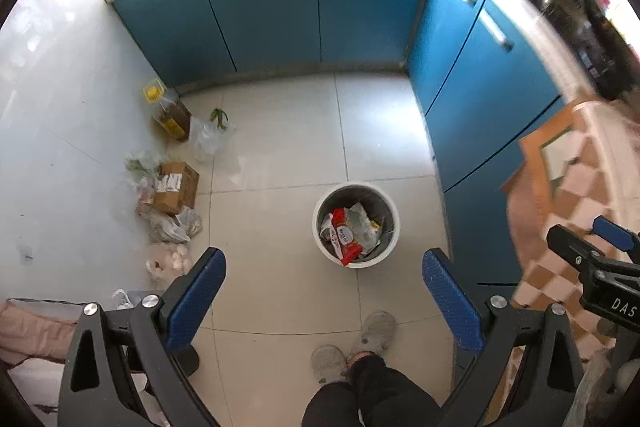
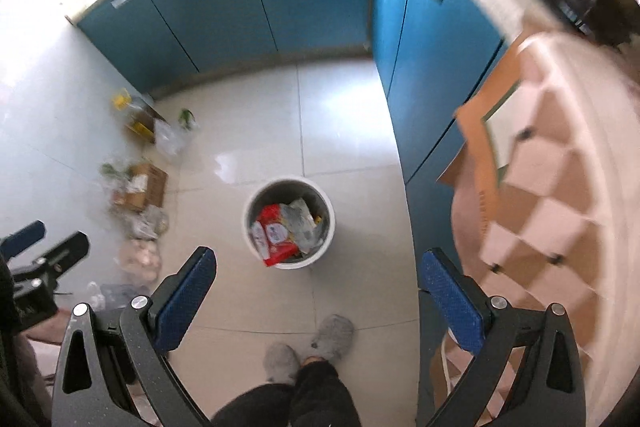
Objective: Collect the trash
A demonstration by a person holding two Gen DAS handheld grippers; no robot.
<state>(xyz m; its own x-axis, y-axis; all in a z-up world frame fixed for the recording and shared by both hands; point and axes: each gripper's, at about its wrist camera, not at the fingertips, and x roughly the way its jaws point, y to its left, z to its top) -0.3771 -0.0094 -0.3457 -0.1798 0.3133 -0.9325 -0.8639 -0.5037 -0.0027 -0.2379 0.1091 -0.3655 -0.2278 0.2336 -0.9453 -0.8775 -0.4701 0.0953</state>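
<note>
The trash bin [image 1: 356, 225] stands on the floor tiles, already holding 1 red wrapper [image 1: 346, 233] and other packets. Both the left gripper [image 1: 324, 301] and right gripper [image 2: 316, 297] are spread wide, empty. Collection is judged essentially complete.

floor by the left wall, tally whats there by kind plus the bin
oil bottle: 1
cardboard box: 1
clear plastic bags, clearly separate: 2 — one with greens, one with pale round items; the crumpled heap around the box can't be counted
trash bin: 1
Total: 5
</note>
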